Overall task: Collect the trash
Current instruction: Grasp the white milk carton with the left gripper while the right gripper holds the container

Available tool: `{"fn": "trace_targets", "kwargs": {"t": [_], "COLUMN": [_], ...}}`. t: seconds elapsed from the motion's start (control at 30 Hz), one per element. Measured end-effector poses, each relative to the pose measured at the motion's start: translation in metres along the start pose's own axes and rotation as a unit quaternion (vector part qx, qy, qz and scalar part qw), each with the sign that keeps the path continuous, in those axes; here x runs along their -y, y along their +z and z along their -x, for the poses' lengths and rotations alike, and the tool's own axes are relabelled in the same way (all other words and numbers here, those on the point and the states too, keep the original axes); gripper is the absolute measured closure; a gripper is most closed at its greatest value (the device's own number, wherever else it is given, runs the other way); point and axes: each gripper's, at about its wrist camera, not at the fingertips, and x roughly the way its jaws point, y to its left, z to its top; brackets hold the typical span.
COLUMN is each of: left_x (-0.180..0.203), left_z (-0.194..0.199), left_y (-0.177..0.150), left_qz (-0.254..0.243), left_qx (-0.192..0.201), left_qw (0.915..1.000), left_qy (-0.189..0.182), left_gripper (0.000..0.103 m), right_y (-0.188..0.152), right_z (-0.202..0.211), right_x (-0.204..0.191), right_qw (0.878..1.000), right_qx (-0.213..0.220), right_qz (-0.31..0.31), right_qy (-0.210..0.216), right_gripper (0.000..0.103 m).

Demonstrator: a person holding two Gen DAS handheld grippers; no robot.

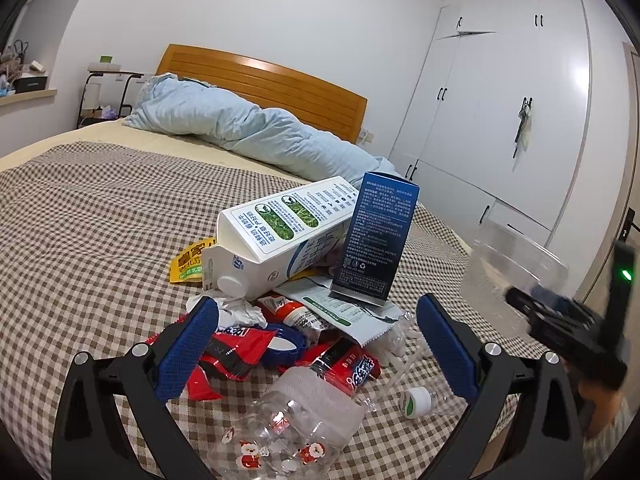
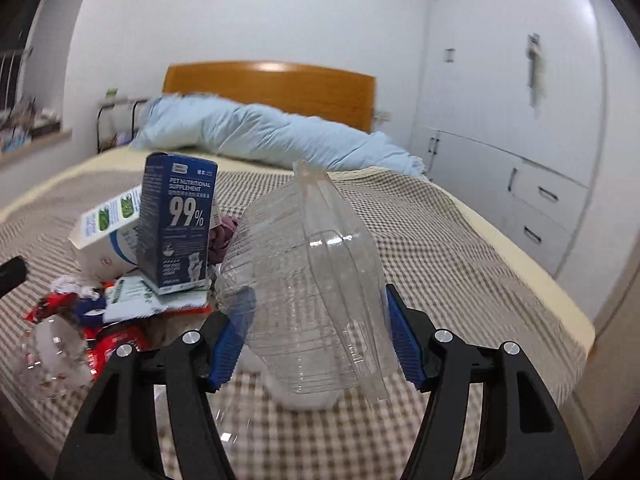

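The right gripper [image 2: 316,340] pinches a clear plastic tub [image 2: 308,280] between its blue pads [image 2: 404,344], one on each flank, and holds it clear of the checked bedspread [image 2: 440,248]. The left gripper [image 1: 316,344] stands spread with nothing between its pads [image 1: 188,352], poised over the trash heap on the bed: a crushed clear bottle [image 1: 288,432] with Santa stickers nearest, red wrappers [image 1: 236,356] and a green-white cap [image 1: 416,400] beside it. Farther out lie a white carton [image 1: 280,232] tipped on its side and a blue box [image 1: 376,240] upright against it, with a blue quilt [image 1: 240,124] and white wardrobe [image 1: 500,112] beyond.
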Motion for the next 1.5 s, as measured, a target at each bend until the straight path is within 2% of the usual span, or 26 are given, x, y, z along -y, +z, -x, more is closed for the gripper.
{"fn": "trace_targets", "kwargs": {"t": [0.1,0.23,0.37,0.47,0.53,0.67,0.8,0.87,0.93,1.0,1.07,1.1,1.17,1.27,1.33,1.5], "left_x": [0.002,0.006,0.011,0.015,0.019,0.028,0.030,0.034,0.039,0.039,0.037,0.036,0.036,0.037,0.038,0.039], "left_z": [0.001,0.002,0.003,0.010,0.015,0.022,0.023,0.015,0.000,-0.021,-0.039,-0.052,-0.074,-0.102,-0.121,-0.151], "left_y": [-0.002,-0.005,-0.009,-0.013,-0.015,-0.013,0.008,0.019,0.031,0.044,0.056,0.065,0.079,0.096,0.100,0.099], "left_qz": [-0.004,-0.008,-0.015,-0.025,-0.039,-0.097,-0.125,-0.159,-0.207,-0.237,-0.242,-0.242,-0.245,-0.270,-0.295,-0.326], "left_qx": [-0.001,-0.002,-0.010,-0.009,-0.006,0.013,0.026,0.015,-0.004,-0.037,-0.070,-0.100,-0.142,-0.166,-0.186,-0.228], "left_qw": [1.0000,1.0000,0.9998,0.9996,0.9992,0.9933,0.9905,0.9849,0.9756,0.9676,0.9651,0.9632,0.9565,0.9442,0.9320,0.9141], "left_qy": [-0.001,-0.005,-0.011,-0.012,0.003,0.061,0.051,0.066,0.074,0.078,0.071,0.062,0.070,0.091,0.100,0.075], "left_gripper": [0.007,0.007,0.007,0.007,0.007,0.007,0.007,0.007,0.007,0.007,0.007,0.007,0.007,0.007,0.007,0.007], "right_y": [-0.012,-0.026,-0.031,-0.035,-0.037,-0.037,-0.037,-0.038,-0.038,-0.039,-0.040,-0.040,-0.039,-0.038,-0.037,-0.036], "right_z": [0.017,0.037,0.045,0.041,0.035,0.032,0.038,0.039,0.039,0.039,0.038,0.038,0.038,0.035,0.034,0.028], "right_x": [0.010,0.014,0.017,0.028,0.034,0.046,0.056,0.061,0.066,0.073,0.079,0.081,0.084,0.085,0.086,0.093], "right_qw": [0.999,0.992,0.990,0.987,0.986,0.984,0.982,0.981,0.980,0.978,0.976,0.976,0.975,0.976,0.976,0.976], "right_qx": [0.021,0.050,0.071,0.072,0.068,0.068,0.073,0.074,0.076,0.074,0.073,0.073,0.075,0.079,0.079,0.080], "right_qz": [-0.048,-0.107,-0.109,-0.132,-0.141,-0.161,-0.165,-0.170,-0.178,-0.188,-0.197,-0.200,-0.201,-0.191,-0.188,-0.184], "right_qy": [-0.007,-0.036,-0.058,-0.052,-0.051,-0.048,-0.052,-0.053,-0.051,-0.050,-0.050,-0.051,-0.053,-0.065,-0.071,-0.083], "right_gripper": [0.040,0.040,0.040,0.040,0.040,0.040,0.040,0.040,0.040,0.040,0.039,0.039,0.039,0.039,0.039,0.039]}}
